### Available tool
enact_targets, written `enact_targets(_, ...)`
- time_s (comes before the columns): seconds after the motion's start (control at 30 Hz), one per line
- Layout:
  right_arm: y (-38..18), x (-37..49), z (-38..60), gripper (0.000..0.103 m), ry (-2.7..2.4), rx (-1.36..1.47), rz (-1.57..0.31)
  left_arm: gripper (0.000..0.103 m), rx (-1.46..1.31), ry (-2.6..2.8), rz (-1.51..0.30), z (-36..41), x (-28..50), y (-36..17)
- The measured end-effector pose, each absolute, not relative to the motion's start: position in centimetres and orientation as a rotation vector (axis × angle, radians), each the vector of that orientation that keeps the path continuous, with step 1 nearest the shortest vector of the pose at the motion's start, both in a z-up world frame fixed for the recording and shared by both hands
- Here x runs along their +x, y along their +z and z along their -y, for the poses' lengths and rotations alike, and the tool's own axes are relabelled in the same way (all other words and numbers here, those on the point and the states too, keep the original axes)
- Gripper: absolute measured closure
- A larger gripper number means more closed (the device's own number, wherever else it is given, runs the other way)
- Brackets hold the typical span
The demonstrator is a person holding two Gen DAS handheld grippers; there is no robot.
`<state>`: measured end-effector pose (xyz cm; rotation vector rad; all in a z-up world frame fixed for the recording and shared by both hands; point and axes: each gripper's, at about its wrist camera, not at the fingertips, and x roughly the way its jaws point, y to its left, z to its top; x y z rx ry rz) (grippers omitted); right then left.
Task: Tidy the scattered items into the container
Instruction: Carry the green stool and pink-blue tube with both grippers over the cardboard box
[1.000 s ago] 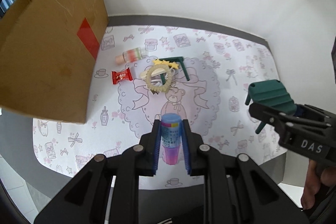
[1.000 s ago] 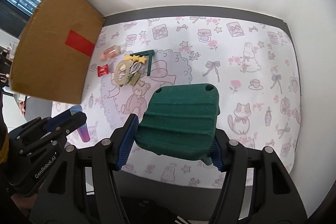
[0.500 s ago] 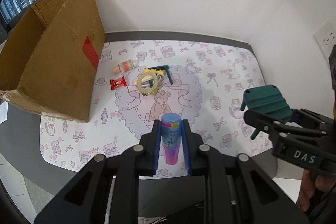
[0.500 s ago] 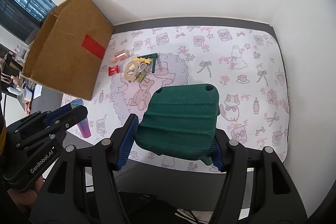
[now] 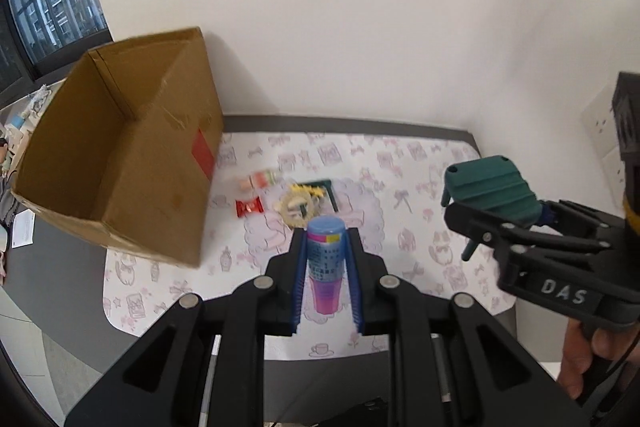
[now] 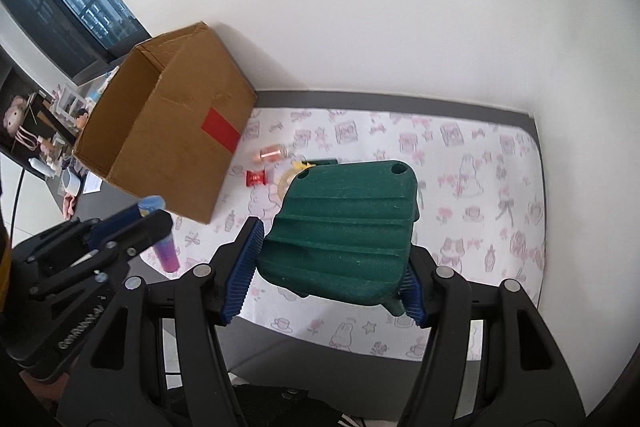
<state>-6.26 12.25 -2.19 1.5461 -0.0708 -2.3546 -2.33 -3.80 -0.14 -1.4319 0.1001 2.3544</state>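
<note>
Carry step: left gripper [image 5: 327, 263] clamps blue-capped bottle [image 5: 325, 259], right gripper [image 6: 320, 263] clamps green stool [image 6: 344, 231]; next, release over cardboard box [image 5: 120, 163], frame left.

Cardboard box [image 6: 168, 119] open-topped at desk's left, near wall blocking sideways entry, small items [image 5: 288, 199] clustered just beside it, patterned mat [image 6: 480, 163] bare on right.

Right gripper [image 6: 324, 271] grips a ridged green stool [image 6: 344, 227] between its blue-padded jaws, held above the patterned worktop [image 6: 480, 163]. At lower left, the left gripper [image 6: 132, 227] holds a blue-capped bottle [image 6: 160, 235]. The open cardboard box [image 6: 168, 131] stands beyond, a red candy [image 6: 257, 177] just beside it.
</note>
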Motion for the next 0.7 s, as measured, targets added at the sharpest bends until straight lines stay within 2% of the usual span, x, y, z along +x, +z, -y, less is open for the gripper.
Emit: enact_targets(0.7, 3.9, -9.7, -1.9, 0.04, -2.314, 1.338, -0.094, 0.084, -1.338, 2.597, 0.008, 13.4, -8.2, 6.6)
